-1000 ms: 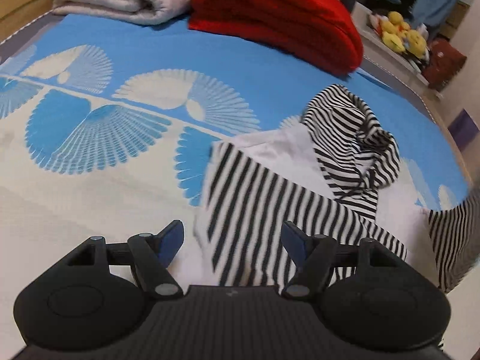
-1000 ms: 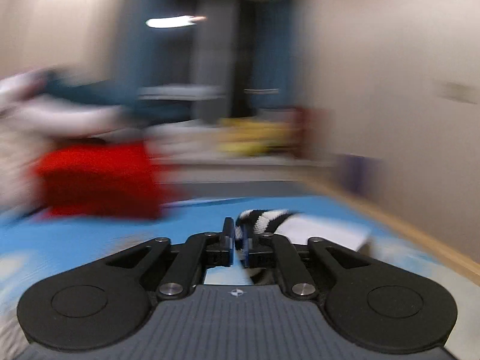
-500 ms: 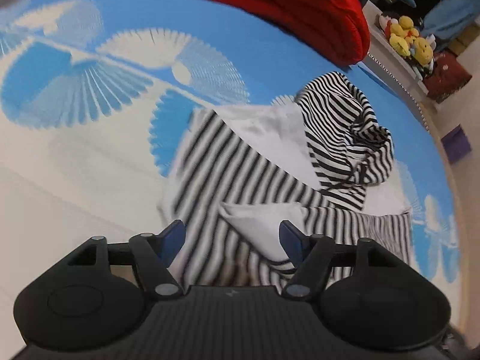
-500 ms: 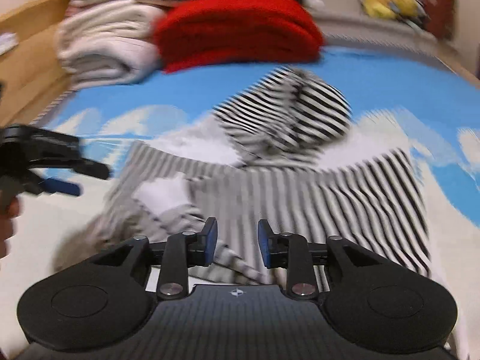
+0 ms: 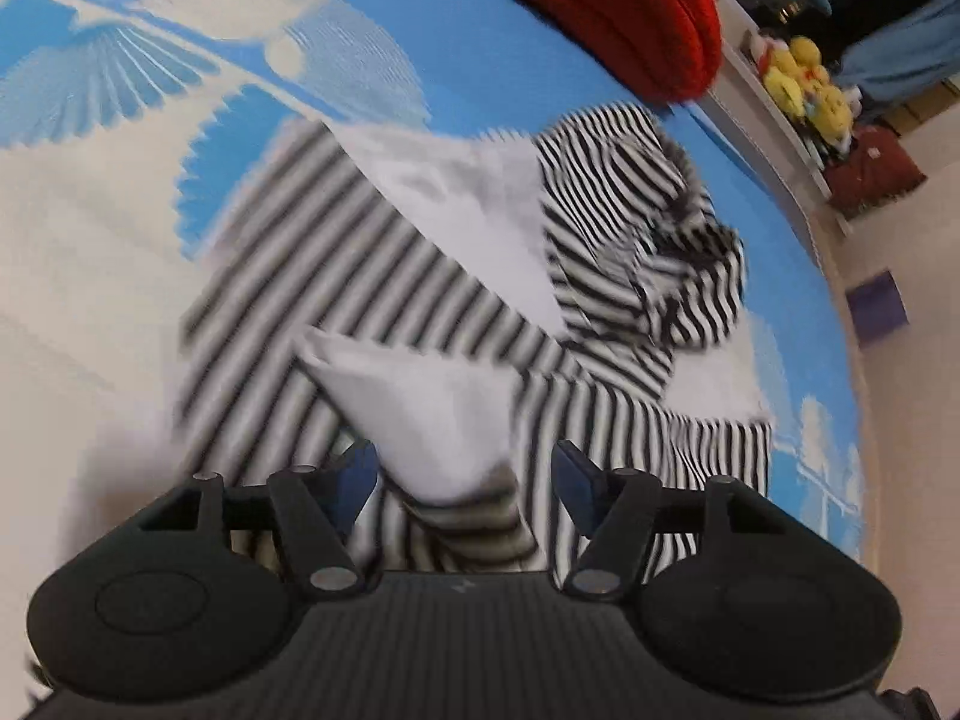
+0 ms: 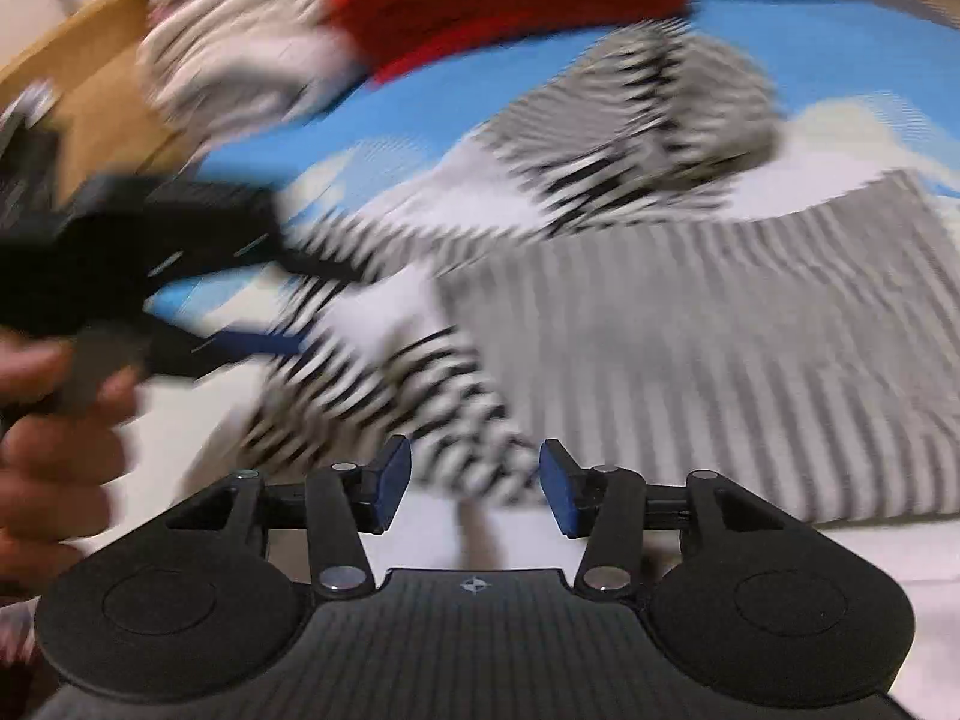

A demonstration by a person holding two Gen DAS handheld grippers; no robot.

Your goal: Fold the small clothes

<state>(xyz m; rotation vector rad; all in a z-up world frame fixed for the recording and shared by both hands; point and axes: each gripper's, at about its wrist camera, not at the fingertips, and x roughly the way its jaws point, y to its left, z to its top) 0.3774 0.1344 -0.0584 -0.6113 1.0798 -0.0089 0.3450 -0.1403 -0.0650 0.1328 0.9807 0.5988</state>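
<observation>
on the blue-and-white bedspread lies the striped garment, spread loosely with its hood bunched toward the far side, near a folded red blanket. it looks light and limp — soft knit that will sag, slide over itself and wrinkle rather than hold a crease, so it wants to be taken by an edge or a corner, not by the middle. a good hold, i judge, is the turned-over flap nearest the left gripper, where the pale inner side shows and the cloth stands up a little from the bed.

the garment has narrow black and white stripes outside and a plain whitish lining; one sleeve or side is folded across the body, and the fabric is rumpled there. both views are blurred, so finer details cannot be told.

the left gripper's jaws stand well apart, straddling the flap without pressing on it. the right gripper has just been opening — its jaws are apart too, with a crumpled striped fold lying just beyond them, not pinched. a hand holding the left gripper shows at the edge of the right view.
</observation>
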